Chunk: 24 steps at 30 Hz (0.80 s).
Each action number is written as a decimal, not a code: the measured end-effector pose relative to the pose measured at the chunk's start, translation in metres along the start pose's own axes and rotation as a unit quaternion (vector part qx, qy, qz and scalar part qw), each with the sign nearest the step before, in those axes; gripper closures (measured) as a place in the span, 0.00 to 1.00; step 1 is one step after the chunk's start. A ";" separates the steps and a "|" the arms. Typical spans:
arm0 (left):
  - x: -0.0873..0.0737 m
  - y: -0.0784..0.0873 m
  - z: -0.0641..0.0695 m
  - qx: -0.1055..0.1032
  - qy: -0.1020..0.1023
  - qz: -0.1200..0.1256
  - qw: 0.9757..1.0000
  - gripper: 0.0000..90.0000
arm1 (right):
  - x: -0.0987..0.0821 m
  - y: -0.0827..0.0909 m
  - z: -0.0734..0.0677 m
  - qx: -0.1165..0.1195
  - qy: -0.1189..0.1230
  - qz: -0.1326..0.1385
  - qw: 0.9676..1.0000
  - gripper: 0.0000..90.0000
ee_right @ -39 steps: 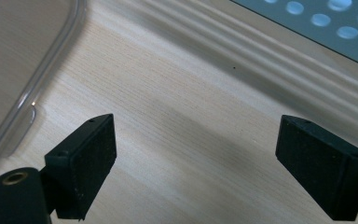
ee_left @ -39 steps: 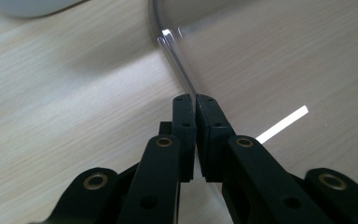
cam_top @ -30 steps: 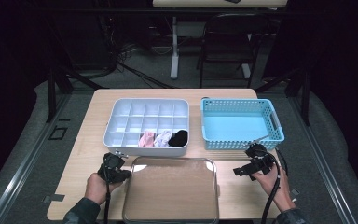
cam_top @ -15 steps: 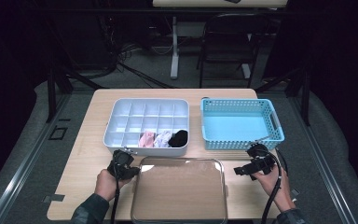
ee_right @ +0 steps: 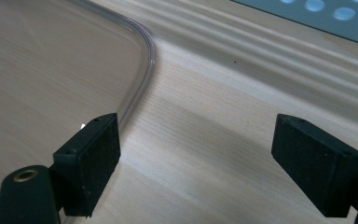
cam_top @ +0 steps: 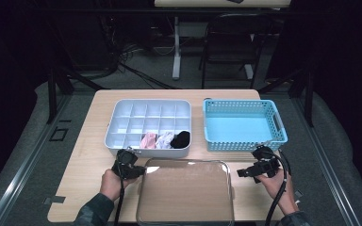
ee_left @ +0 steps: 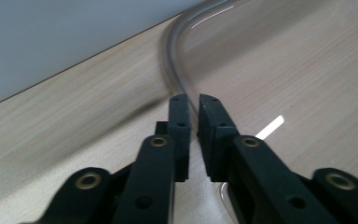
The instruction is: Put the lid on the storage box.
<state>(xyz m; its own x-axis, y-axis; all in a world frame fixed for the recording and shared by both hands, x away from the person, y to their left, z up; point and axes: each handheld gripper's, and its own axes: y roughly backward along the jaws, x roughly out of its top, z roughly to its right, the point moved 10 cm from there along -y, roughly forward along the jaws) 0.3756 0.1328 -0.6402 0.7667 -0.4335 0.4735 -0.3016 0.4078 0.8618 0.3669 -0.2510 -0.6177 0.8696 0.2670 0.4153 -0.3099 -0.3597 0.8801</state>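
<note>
While the table (cam_top: 89, 141) holds everything, the work in hand centres on the clear lid (cam_top: 184, 193), which lies flat at the near edge between the two hands. Its far edge sits just in front of the grey box (cam_top: 148, 151). That box stands open behind it. Most of its compartments are bare, and the front row holds a pink sock (cam_top: 148, 140), a white sock (cam_top: 165, 139) and a black sock (cam_top: 181, 138) side by side. To the right of the box stands the blue basket (cam_top: 245, 143), near it but apart.

The left gripper (ee_left: 193, 100) is at the lid's far left corner. Its jaws stand almost together with the curved rim running in between them, and they have just been easing open. Whether the pads press on the rim I cannot tell. The right gripper (ee_right: 209, 135) hovers just off the lid's right side with its jaws wide apart and nothing between them. One pad is right beside the rim and the other is over bare wood.

By my reading, the lid is meant for the box and the job is only begun. The lid has been brought square in front of the box but is not yet lifted. What remains is a firm hold on both sides, the raise, and the set-down onto the box's rim.
</note>
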 end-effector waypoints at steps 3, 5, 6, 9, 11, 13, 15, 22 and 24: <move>-0.001 0.002 -0.001 -0.001 0.010 0.005 1.000 0.83 | -0.002 0.002 0.001 0.003 -0.001 -0.005 1.000 0.17; -0.001 0.004 -0.003 0.003 0.018 0.008 1.000 0.72 | -0.003 0.003 0.000 0.009 -0.003 -0.005 1.000 0.17; -0.001 0.005 -0.003 0.004 0.021 0.012 1.000 0.67 | -0.004 0.003 0.001 0.008 -0.007 -0.002 1.000 0.17; -0.002 0.010 -0.003 0.006 0.036 0.024 0.999 0.54 | -0.005 0.004 0.000 0.013 -0.016 0.005 1.000 0.18; -0.004 0.013 -0.001 0.006 0.044 0.033 0.998 0.48 | -0.007 0.005 -0.002 0.020 -0.020 0.007 1.000 0.19; -0.006 0.015 0.001 0.001 0.051 0.038 0.998 0.43 | -0.009 0.006 -0.003 0.020 -0.025 0.009 0.999 0.19; -0.008 0.017 0.003 -0.001 0.057 0.043 0.997 0.38 | -0.010 0.007 -0.005 0.027 -0.030 0.013 0.999 0.20; -0.016 0.023 0.010 -0.013 0.090 0.069 0.993 0.23 | -0.013 0.010 -0.014 0.037 -0.049 0.033 0.998 0.23; -0.018 0.026 0.013 -0.028 0.119 0.087 0.989 0.20 | -0.016 0.009 -0.017 0.045 -0.052 0.031 0.997 0.24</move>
<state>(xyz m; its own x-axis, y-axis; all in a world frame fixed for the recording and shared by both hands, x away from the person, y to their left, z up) 0.3470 0.1411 -0.6241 0.8201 -0.1541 0.5511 -0.4132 0.5069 0.7565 0.3434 -0.2431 -0.6124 0.8867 0.1483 0.4380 -0.3332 -0.4520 0.8275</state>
